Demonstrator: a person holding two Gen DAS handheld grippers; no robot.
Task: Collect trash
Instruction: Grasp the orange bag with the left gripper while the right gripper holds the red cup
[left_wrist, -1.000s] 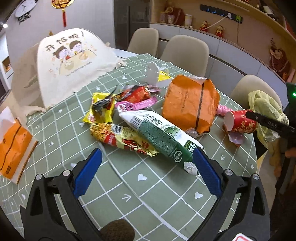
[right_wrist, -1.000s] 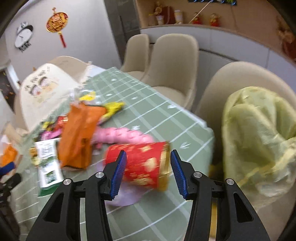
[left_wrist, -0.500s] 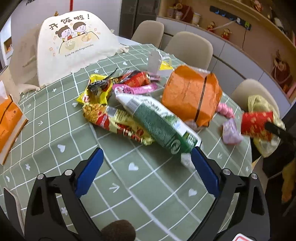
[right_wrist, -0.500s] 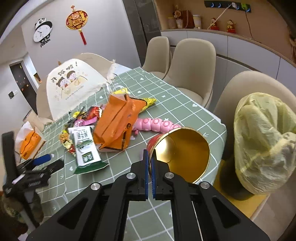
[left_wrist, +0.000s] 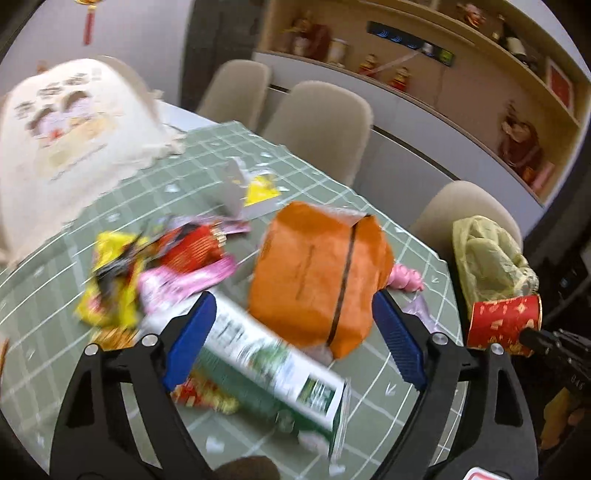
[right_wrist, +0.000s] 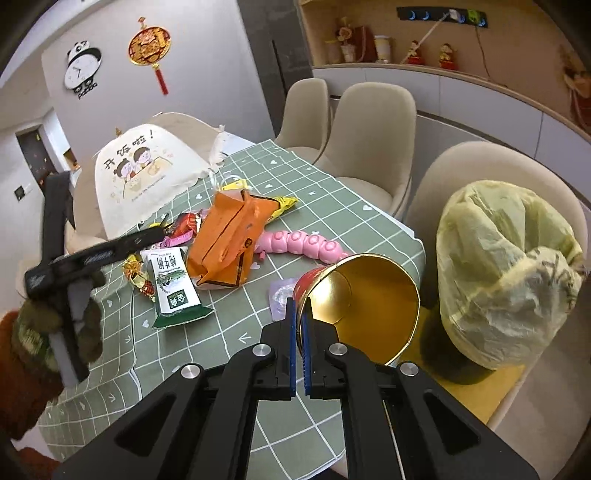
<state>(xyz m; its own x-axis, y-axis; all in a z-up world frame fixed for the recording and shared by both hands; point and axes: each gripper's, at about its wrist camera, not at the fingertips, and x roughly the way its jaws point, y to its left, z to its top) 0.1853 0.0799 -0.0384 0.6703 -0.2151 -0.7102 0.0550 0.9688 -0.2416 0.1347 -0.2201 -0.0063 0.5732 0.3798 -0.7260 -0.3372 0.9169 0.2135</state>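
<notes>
- The left gripper (left_wrist: 291, 338) hangs over the trash pile on the green checked tablecloth (right_wrist: 325, 206); its jaws stand wide and have just been closing a little, pads pressing on nothing.
- Between those blue pads lie the green-and-white milk carton (left_wrist: 266, 363) and the orange packet (left_wrist: 317, 275). The carton lies flat, its long axis slanting from upper left to lower right in the left wrist view, printed end toward the camera.
- Left of the carton sit the yellow wrapper (left_wrist: 110, 280) and a pink wrapper (left_wrist: 188, 277), both blurred.
- A pink segmented toy (right_wrist: 303, 243) lies lengthwise across the cloth, just right of the orange packet.
- The right gripper (right_wrist: 300, 350) is clenched on the rim of the red paper cup (right_wrist: 364, 302). The cup is lifted off the cloth at the table's near right edge, tipped on its side, gold-lined mouth facing the camera and base pointing away toward the table.
- Right of the cup, a yellow-green trash bag (right_wrist: 506, 273) sits on a beige chair (right_wrist: 480, 166).
</notes>
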